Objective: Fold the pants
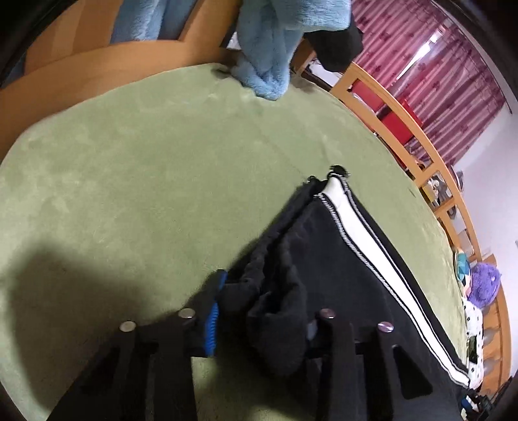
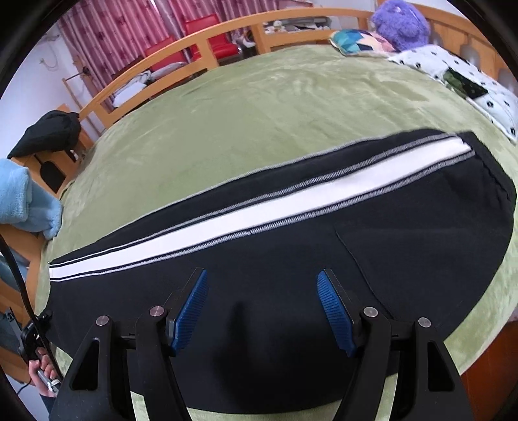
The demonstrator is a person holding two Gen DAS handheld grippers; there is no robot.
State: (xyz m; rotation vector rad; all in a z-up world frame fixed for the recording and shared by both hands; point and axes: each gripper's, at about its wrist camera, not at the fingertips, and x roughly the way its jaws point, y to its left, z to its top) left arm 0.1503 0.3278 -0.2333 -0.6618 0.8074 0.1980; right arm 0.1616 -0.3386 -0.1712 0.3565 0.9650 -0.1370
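Black pants (image 2: 291,246) with a white side stripe (image 2: 259,207) lie flat on the green bed cover (image 2: 259,107). In the left wrist view the pants (image 1: 340,259) show their leg cuffs, with bunched black fabric (image 1: 275,311) between the fingers. My left gripper (image 1: 265,311) stands wide around that fabric; its right fingertip is hidden by cloth. My right gripper (image 2: 261,307) is open and empty, just above the pants near their near edge, its blue pads (image 2: 191,307) apart.
A light blue fleece blanket (image 1: 275,48) hangs over the bed's wooden rail (image 1: 388,107). A purple plush toy (image 2: 401,22), a patterned cushion (image 2: 359,42) and a dotted pillow (image 2: 453,71) lie at the head. A black garment (image 2: 48,129) sits on the rail.
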